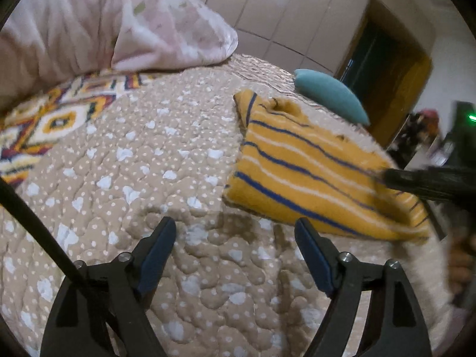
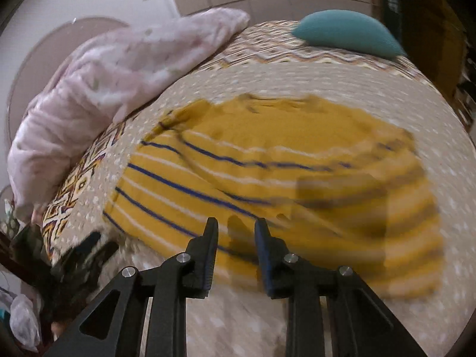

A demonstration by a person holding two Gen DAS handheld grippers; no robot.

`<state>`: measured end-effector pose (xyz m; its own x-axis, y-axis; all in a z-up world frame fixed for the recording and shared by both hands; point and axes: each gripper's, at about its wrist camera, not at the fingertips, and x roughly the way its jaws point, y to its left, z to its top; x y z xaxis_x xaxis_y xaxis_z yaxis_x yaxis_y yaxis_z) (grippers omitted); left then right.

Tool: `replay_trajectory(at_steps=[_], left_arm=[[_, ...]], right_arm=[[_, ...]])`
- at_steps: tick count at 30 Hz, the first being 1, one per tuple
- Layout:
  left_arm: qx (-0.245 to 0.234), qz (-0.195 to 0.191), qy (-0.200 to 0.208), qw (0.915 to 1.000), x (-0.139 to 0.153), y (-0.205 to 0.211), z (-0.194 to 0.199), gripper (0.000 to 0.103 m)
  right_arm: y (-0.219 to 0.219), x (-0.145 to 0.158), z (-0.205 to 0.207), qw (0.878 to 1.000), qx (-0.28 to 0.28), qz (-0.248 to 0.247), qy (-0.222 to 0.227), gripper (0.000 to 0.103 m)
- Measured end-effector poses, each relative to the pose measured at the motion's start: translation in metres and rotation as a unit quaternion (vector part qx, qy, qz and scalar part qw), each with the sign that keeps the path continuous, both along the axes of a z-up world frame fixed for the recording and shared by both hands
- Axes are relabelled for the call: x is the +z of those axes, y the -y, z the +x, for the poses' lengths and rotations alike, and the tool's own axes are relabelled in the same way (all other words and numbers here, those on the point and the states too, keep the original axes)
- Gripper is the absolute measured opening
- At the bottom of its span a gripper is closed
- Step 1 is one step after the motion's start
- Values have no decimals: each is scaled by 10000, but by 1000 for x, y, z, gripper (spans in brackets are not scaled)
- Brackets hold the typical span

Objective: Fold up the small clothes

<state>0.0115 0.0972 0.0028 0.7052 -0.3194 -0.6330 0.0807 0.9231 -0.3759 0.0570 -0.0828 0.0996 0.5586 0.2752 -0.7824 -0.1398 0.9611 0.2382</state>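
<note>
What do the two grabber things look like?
Both look alike. The left gripper and right gripper each have two black, angular arms with triangle-shaped holes, shiny silver screws, and dark blue pads on the fingertips. A thin black rod crosses beside the left one.

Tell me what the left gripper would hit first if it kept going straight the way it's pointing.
Most likely the bare quilted bedspread. The left gripper is open with nothing between its fingers, and only quilt lies ahead of it. The striped yellow garment sits off to its right, probably outside that line, though depth is hard to judge.
</note>
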Motion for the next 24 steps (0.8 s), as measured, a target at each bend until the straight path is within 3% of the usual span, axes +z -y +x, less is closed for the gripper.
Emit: replay_trajectory(at_steps=[5,9,15,18,21,24], left_arm=[[115,-704,-108,9974,18,-39,-6,81],[659,-562,201,9960,31,-72,-14,81],[929,-583,151,9939,27,-93,-13,81],[1000,-508,122,9936,25,-98,-13,81],[1129,-636,41,9916,21,-105,-12,81],[1309,-764,-56,9884,17,-115,-11,81]], right_arm=[[-72,-10,70,9993,247,-262,-120,28],[-129,-22,122,9937,405,-1030,-163,28],[-171,-41,173,9772,639,-1976,-446,28],[-168,-20,166,9787,616,-1947,-228,31],[-158,7,134,9860,811,-1454,12,43],[-152,15,86,9844,1219,-1269,74,47]])
